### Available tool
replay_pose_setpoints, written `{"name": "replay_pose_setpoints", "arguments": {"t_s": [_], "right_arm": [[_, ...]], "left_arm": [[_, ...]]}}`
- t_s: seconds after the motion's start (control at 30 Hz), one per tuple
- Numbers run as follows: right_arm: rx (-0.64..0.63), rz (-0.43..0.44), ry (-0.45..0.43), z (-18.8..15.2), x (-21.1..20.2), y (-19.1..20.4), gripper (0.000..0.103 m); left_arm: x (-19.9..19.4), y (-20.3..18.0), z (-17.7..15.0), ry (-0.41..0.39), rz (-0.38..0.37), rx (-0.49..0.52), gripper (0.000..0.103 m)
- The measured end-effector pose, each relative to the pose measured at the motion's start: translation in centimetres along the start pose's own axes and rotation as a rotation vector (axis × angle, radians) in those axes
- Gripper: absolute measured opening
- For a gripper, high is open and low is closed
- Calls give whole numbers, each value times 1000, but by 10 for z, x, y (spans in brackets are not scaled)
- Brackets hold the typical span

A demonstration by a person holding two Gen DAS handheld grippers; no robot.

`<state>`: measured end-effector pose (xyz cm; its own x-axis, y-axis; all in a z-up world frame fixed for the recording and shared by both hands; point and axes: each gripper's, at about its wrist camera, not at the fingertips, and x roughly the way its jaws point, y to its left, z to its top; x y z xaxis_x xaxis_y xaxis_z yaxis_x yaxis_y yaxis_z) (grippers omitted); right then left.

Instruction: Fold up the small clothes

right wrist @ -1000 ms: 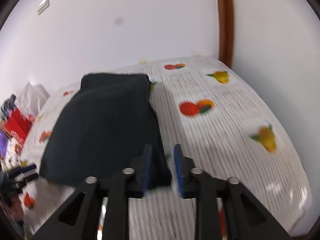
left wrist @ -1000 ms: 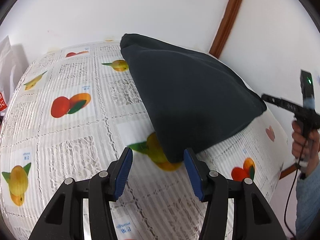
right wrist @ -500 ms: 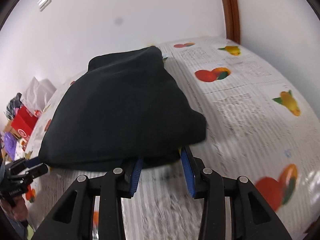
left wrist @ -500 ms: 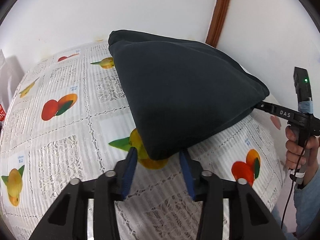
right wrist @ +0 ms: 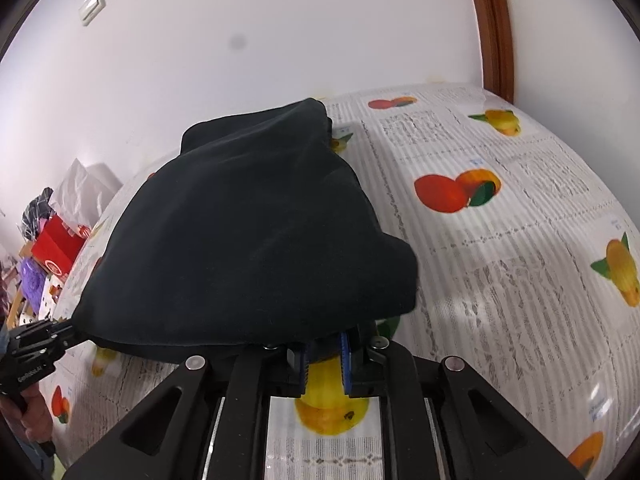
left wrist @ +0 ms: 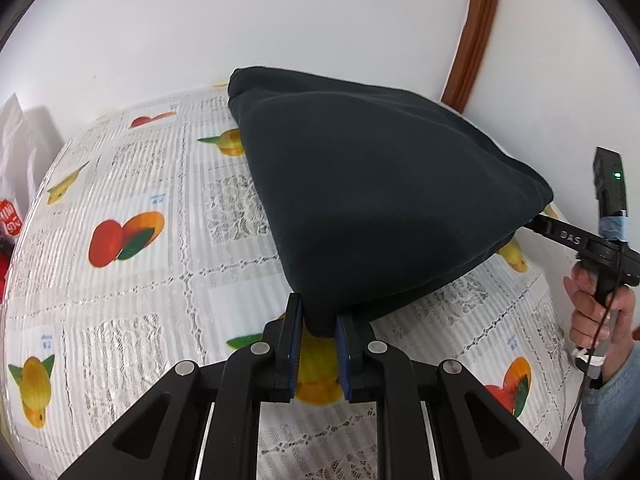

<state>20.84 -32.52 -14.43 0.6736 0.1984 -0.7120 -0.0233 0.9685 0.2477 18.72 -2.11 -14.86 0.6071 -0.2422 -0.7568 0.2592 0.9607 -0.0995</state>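
We now have a grip on both near corners of the dark garment (left wrist: pixel 372 200). The jaws of our left gripper (left wrist: pixel 318 336) have just been closing, and they now pinch the garment's near-left corner between the blue pads. The right gripper (right wrist: pixel 325 350) has likewise just been closing, and its jaws now nip the near-right edge, with the cloth draping over the fingertips so that the pads are partly hidden.

The garment lies across the middle of the table, on the fruit-printed tablecloth (left wrist: pixel 132 288), its far end near the wall (left wrist: pixel 280 20) and its near edge lifted slightly where we hold it. We judge that this puts us at the start of a fold: with both corners secured, the near edge can be carried toward the far end.

A second ago the left jaws stood wide apart and short of the corner, with bare tablecloth between them; now they are pressed onto the fabric. The right gripper was then short of the edge with its jaws only part closed; in the left view it now reaches under the garment's right corner, held by the person's hand (left wrist: pixel 596 308).
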Motion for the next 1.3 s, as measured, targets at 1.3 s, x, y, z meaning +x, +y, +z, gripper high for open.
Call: {"name": "replay_pose_setpoints", "arguments": {"t_s": [1.3], "right_arm": [[-78, -21, -40, 33, -28, 2, 9]], "left_arm": [[8, 5, 25, -49, -26, -30, 34]]}}
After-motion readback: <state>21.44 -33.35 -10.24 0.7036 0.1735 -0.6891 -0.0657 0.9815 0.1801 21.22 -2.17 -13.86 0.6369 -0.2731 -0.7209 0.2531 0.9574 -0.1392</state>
